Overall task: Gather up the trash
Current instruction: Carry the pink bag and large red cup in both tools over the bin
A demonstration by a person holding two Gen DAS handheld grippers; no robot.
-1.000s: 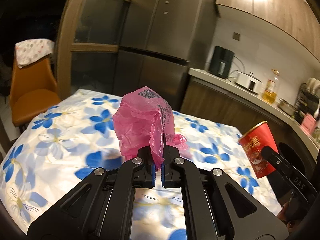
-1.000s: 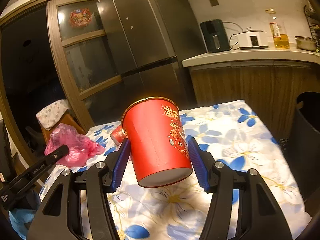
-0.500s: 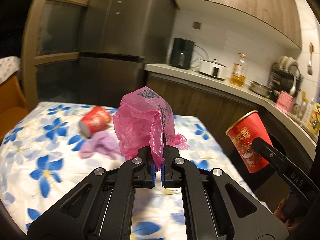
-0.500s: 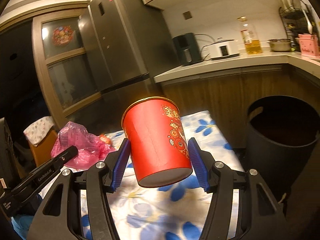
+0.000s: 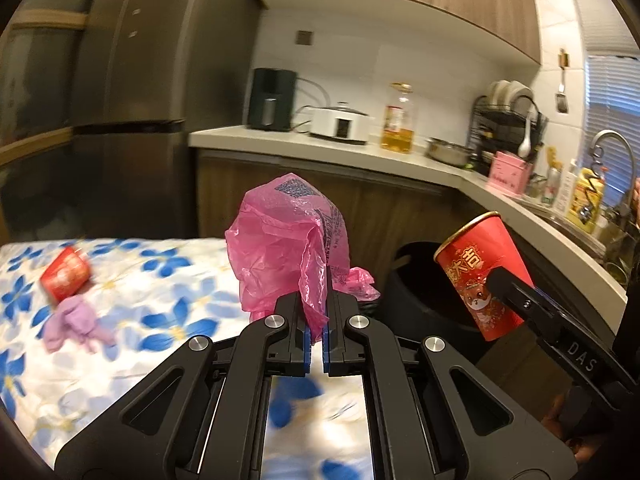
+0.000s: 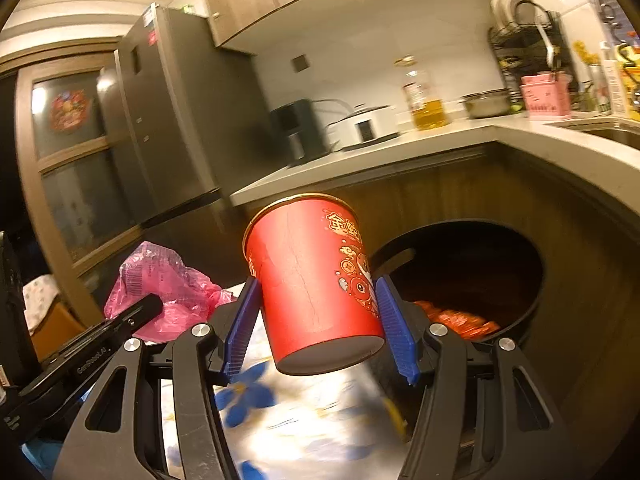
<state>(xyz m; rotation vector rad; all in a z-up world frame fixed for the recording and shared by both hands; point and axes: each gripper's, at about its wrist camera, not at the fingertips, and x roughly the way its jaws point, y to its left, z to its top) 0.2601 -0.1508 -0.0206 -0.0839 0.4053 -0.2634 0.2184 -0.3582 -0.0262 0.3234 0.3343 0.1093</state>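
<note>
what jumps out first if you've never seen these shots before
A crumpled pink plastic bag sits dead centre in the left wrist view, pinched in the left hand-held gripper. In the right wrist view, a big red paper cup fills the right hand-held gripper, tilted, with the black trash bin open just behind it.

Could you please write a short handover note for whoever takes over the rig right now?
Left gripper: shut on the pink plastic bag, held up clear of the table.
Right gripper: shut on the large red paper cup, held near the black trash bin.
The bin holds some orange-red wrappers.
Not yet done: drop the bag and the cup into the bin.
Left on the floral tablecloth: a small red cup on its side and a crumpled purple glove.
</note>
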